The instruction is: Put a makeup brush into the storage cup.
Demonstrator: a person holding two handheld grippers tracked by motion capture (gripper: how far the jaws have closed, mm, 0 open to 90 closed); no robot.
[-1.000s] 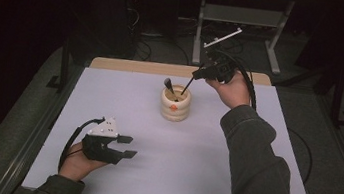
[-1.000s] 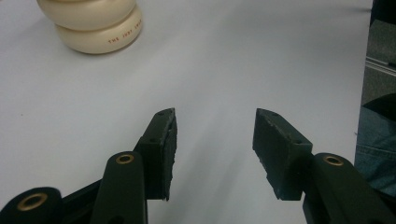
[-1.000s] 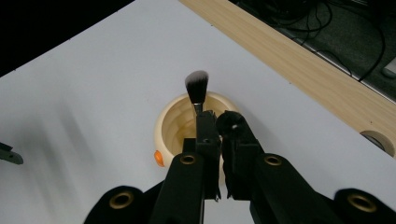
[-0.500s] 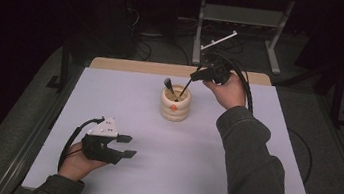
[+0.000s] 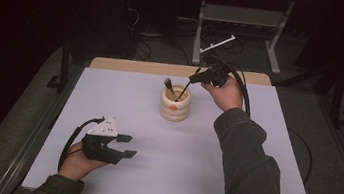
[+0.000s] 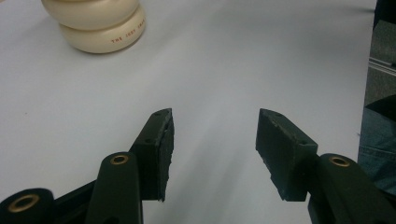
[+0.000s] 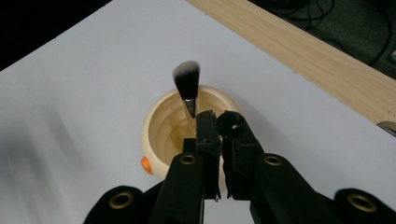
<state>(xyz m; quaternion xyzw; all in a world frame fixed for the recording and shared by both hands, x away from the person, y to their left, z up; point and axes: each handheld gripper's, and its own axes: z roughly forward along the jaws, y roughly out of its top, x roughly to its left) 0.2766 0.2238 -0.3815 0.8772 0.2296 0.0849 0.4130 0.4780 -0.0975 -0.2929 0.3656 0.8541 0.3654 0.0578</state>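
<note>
Right tongs [image 7: 218, 122]: jaws pressed together, clamped on a thin dark stick [image 5: 185, 87] that slanted from their tips down into the pot.
Stick: its lower end sat inside the pot's mouth; in the right gripper view the jaws hid most of it.
Brush [image 7: 187, 84]: just beyond the right tongs' tips, standing in the pot with its dark, pale-tipped bristles up and leaning against the far rim.
Pot [image 5: 175, 104]: cream, ribbed, with an orange mark on its side; directly below and ahead of the right tongs, upright on the surface.
Right hand [image 5: 225, 93]: behind the right tongs, raised above the surface, a dark sleeve running back from it.
Left tongs [image 6: 214, 135]: jaws apart, having just been opening, nothing between the pads; bare surface under them.
Pot from the left tongs: well ahead of them and off to one side, well apart from the pads.
Left hand [image 5: 82, 161]: resting low at the near edge of the surface, well apart from the right tongs.
Surface [image 5: 124, 101]: white sheet, with a wooden strip [image 7: 299, 51] along the edge beyond the pot.
</note>
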